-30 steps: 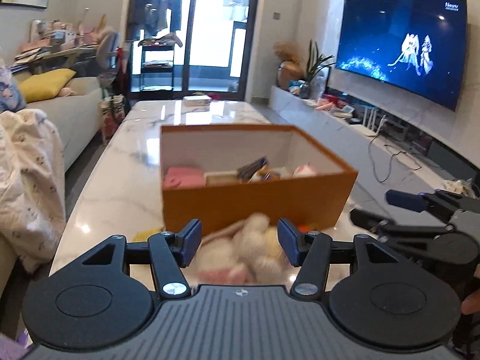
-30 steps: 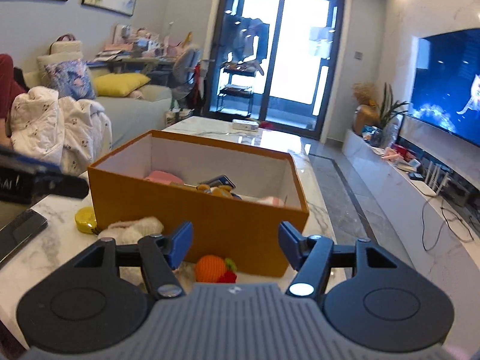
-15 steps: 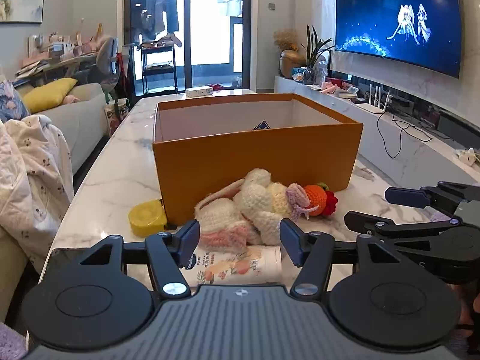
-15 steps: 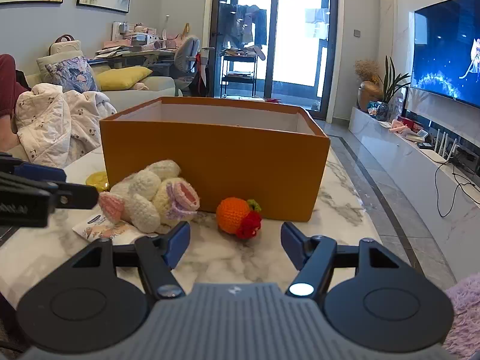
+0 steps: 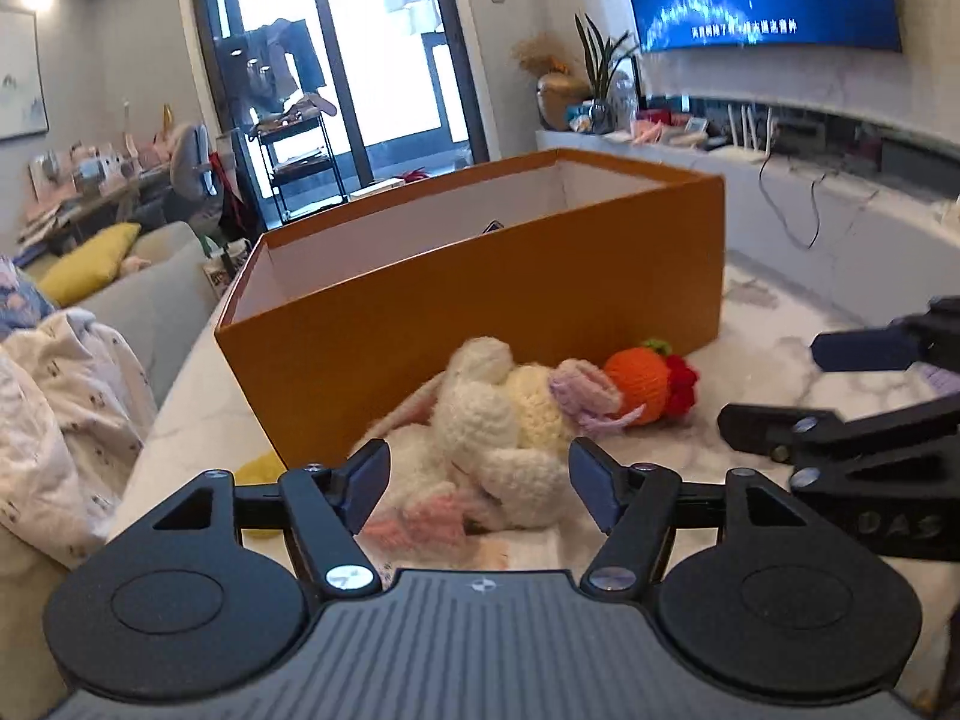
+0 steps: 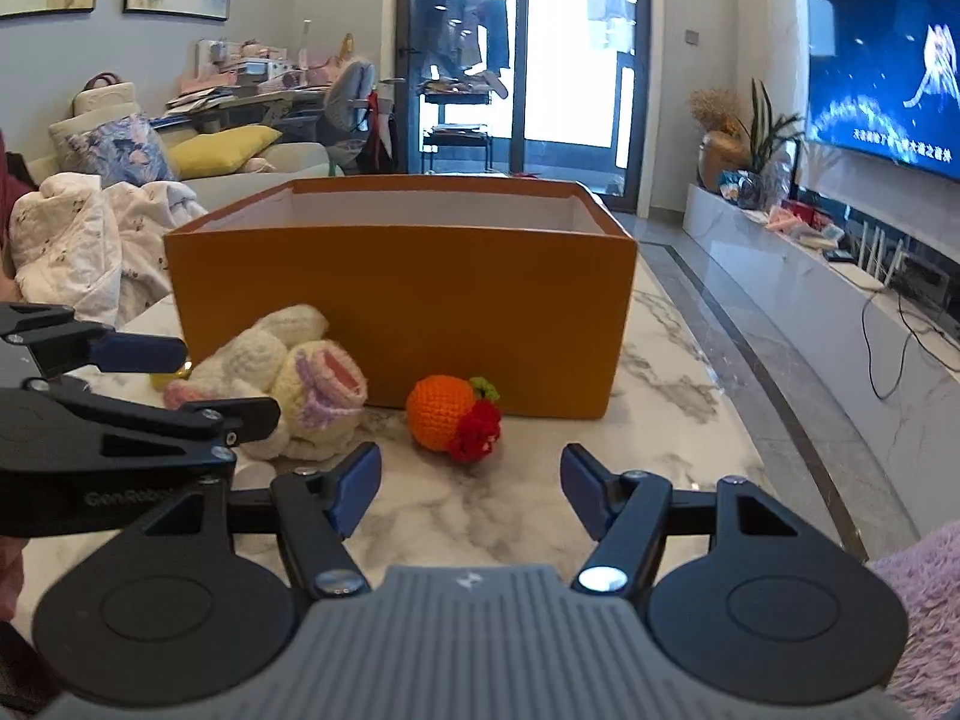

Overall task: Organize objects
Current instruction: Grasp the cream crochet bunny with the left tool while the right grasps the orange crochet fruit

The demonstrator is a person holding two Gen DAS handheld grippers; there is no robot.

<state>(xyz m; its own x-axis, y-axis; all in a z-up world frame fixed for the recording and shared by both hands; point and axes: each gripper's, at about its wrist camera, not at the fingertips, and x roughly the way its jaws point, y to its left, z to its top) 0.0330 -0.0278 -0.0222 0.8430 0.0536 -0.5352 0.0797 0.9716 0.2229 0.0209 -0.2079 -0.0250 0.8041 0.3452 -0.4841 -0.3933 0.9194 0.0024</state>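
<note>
An open orange box [image 5: 480, 312] stands on the marble table [image 5: 780, 360]. In front of it lies a cream crocheted plush toy [image 5: 498, 432], and right of that a small orange crocheted fruit [image 5: 639, 381]. My left gripper [image 5: 480, 483] is low over the table with its jaws opening. The plush lies between its fingers and the pads are not pressing on it. In the right wrist view the box [image 6: 402, 312], plush [image 6: 300, 378] and fruit [image 6: 441, 420] show again. My right gripper [image 6: 471, 483] stands open just short of the fruit with nothing between its fingers.
A yellow round object [image 5: 261, 471] lies by the box's near left corner. A sofa with a crumpled blanket [image 5: 54, 408] runs along the table's left side. A TV console [image 6: 840, 276] lines the right wall. A fuzzy pink sleeve [image 6: 918, 600] shows at lower right.
Both grippers have sunk toward the table, so the box's inside is now hidden. The left gripper moved in around the plush, rolled, and its jaws spread wider.
</note>
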